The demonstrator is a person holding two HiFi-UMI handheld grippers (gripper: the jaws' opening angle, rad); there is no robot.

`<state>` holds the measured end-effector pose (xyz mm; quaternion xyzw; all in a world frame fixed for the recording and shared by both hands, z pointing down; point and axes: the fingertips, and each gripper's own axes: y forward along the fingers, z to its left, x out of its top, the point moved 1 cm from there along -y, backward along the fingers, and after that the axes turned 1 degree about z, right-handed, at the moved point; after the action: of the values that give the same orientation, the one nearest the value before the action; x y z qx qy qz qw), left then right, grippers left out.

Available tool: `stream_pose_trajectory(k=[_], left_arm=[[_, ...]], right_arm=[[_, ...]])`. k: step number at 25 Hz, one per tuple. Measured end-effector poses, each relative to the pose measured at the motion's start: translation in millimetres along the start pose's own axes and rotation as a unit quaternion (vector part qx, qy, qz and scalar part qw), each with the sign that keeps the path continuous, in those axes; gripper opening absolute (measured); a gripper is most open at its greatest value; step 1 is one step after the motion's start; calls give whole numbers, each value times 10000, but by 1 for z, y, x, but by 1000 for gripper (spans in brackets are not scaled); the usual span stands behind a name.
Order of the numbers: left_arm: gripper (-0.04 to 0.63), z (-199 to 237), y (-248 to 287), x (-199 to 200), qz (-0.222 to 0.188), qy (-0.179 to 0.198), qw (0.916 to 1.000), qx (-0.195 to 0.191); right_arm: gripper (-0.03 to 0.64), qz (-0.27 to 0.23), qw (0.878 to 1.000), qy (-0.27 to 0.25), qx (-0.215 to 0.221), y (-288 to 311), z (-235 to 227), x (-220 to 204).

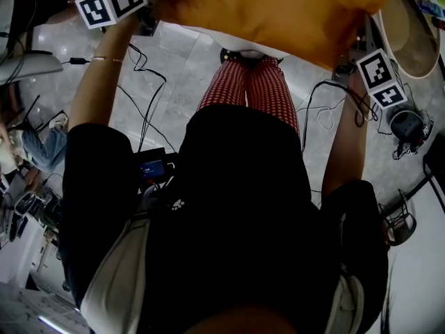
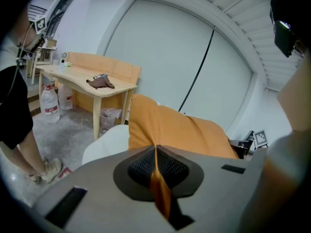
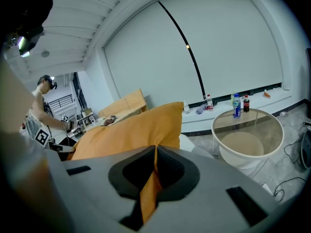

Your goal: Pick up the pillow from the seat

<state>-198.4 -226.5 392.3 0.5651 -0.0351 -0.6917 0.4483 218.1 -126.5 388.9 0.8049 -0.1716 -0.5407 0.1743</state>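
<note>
Head view watcher: so we're looking down at the orange pillow (image 1: 278,12), held up in front of us over our red checked trousers (image 1: 250,89). The grey stone floor (image 1: 188,61) has black cables (image 1: 142,75) snaking across it near our feet.

Gripper views watcher: yep, and we've got both claws clamped tight on it. Our left gripper (image 2: 156,154) has a fold of the orange cover pinched between its pads, and the right gripper (image 3: 155,152) has the same at the other edge. Just below sits the white seat (image 2: 104,142); we can't tell if the pillow touches it.

Head view watcher: what's around us?

Gripper views watcher: a round glass table (image 3: 250,130) close on the right with two bottles (image 3: 236,106) on it. Off left there's a wooden table (image 2: 82,81) with a brown crumpled thing (image 2: 100,82) on top, water jugs (image 2: 50,106) by its legs and a person in black (image 2: 14,110) beside that. White wall (image 2: 170,57) behind.
</note>
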Motion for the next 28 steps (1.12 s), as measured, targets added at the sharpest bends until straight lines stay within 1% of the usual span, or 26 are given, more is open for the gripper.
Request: stream_pose_trajectory(k=[9, 20, 24, 28], left_arm=[[15, -23, -9, 16, -79, 13, 9999, -105], [15, -38, -18, 26, -253, -169, 9993, -210], [15, -48, -23, 38, -335, -110, 9991, -225], [15, -56, -25, 52, -413, -88, 9988, -236]], right_arm=[[29, -180, 9998, -7, 2, -17, -4, 21], [29, -359, 9992, 148, 64, -37, -5, 30], [29, -423, 9989, 187, 74, -43, -7, 40], [29, -586, 9975, 369, 133, -51, -7, 56]])
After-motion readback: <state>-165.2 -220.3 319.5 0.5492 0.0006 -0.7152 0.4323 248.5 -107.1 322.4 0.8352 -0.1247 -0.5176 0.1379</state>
